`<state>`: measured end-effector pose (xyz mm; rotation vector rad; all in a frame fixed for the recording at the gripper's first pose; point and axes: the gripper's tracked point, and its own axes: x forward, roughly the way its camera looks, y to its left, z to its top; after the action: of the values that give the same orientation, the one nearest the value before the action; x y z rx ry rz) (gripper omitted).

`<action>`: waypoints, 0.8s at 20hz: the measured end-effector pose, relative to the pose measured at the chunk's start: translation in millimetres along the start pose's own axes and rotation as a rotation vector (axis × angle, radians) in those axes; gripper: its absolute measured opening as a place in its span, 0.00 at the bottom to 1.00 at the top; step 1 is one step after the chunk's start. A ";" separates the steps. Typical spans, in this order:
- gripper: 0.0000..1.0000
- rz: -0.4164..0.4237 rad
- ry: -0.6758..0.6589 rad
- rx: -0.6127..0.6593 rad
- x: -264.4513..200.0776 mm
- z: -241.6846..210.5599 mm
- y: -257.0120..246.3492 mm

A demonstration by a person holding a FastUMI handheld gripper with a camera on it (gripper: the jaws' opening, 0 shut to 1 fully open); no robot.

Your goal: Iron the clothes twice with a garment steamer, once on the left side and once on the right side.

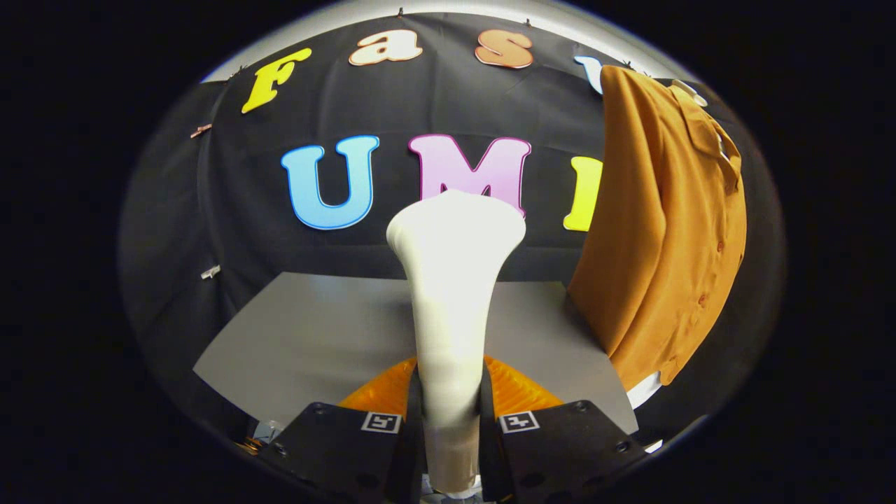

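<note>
Hand-held gripper (451, 420) clamps both fingers on the white steamer (453, 280) handle, head upright over the table (315, 329), well short of the orange shirt (665, 224) hanging ahead-right; best approach likely swings right, head flat against fabric, stroking slowly downward.

gripper (451, 420), fingers (413, 413) clamped on steamer (451, 280)

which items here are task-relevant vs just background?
Job:
- garment steamer, white, upright, its handle clamped between the fingers of the gripper
- orange shirt, hanging beyond the fingers, off to one side of the steamer

Background:
- grey table
- black cloth wall
- clips on the wall
</note>
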<state>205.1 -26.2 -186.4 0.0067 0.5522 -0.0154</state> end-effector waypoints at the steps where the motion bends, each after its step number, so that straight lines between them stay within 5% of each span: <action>1: 0.36 0.000 -0.027 0.013 -9.9 4.0 0.7; 8: 0.36 -0.049 -0.202 0.044 -101.7 20.6 0.9; 16: 0.36 -0.258 -0.281 0.096 -185.2 12.9 -65.2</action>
<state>53.2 -89.2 -78.4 0.0262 0.2681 -0.2904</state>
